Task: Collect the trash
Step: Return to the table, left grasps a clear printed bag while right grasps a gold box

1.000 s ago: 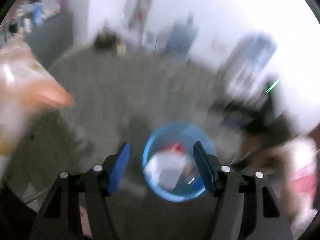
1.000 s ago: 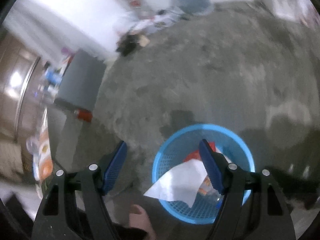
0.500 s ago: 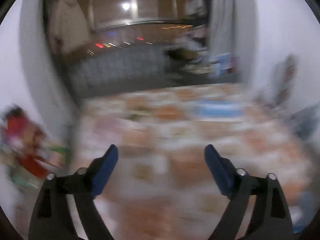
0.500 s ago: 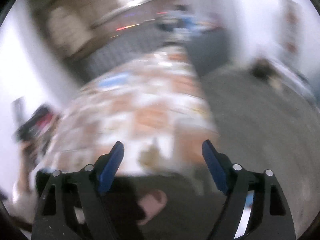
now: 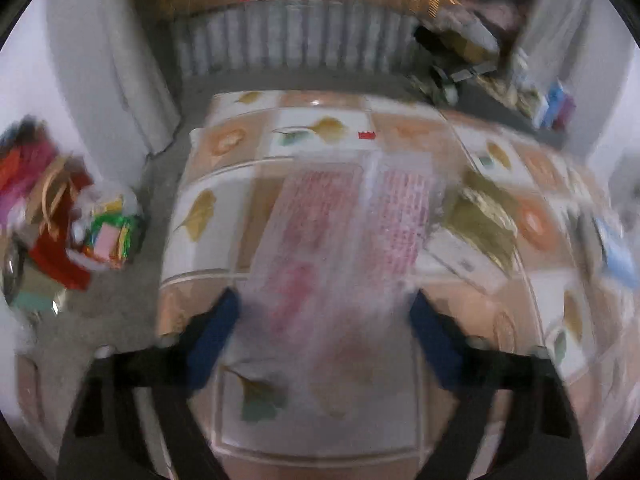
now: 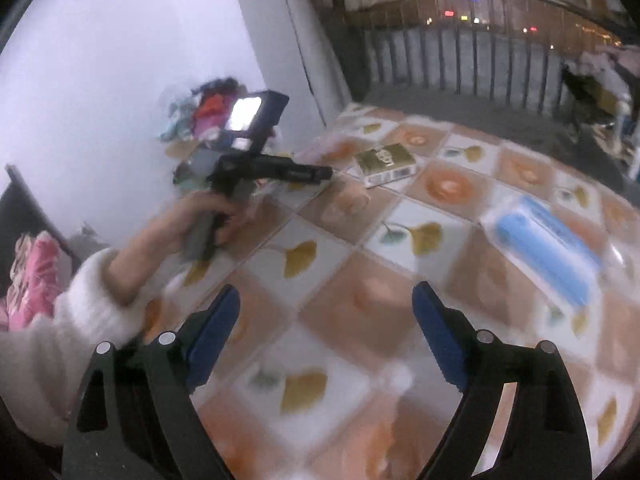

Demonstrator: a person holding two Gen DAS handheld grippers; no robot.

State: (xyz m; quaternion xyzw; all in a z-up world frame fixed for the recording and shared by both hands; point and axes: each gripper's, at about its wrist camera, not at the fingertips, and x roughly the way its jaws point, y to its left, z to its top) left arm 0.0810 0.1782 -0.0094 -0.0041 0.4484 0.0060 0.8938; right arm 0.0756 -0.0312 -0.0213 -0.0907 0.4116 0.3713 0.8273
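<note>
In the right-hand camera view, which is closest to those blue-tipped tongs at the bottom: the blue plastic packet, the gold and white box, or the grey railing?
1. Blue plastic packet: nearest, on the tablecloth to the right of the right tongs, whose jaws are opening with nothing between them.
2. Gold and white box: farther up the table, near the middle.
3. Grey railing: farthest, beyond the table's far edge.

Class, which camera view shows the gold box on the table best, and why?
The right wrist view: the gold box lies whole and fairly sharp on the tablecloth, far from the gripper. In the left wrist view it is a motion-blurred gold smear at the right.
</note>
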